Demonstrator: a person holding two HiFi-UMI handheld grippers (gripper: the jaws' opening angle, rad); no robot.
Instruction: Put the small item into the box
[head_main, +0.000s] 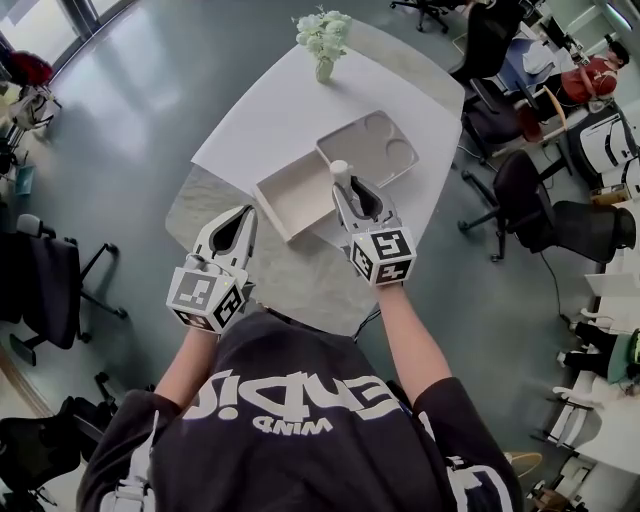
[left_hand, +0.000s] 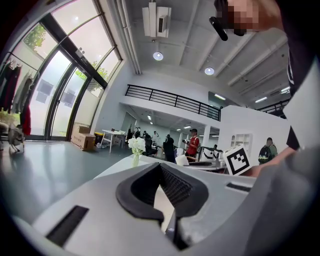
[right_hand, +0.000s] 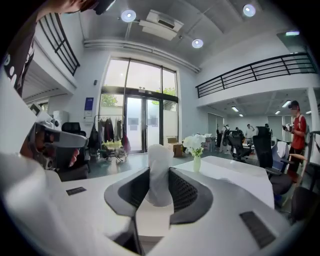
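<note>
The right gripper (head_main: 342, 184) clamps the small item (head_main: 340, 170) beside the box (head_main: 292, 196), the left gripper (head_main: 246, 213) sits closed and empty, and the next move likely calls for centring, lowering and release

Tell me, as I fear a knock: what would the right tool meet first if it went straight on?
Likely nothing near: the right tool, shut on the small item, points out over the table, and the flower vase stands slightly right of that line. Depth is unclear.
</note>
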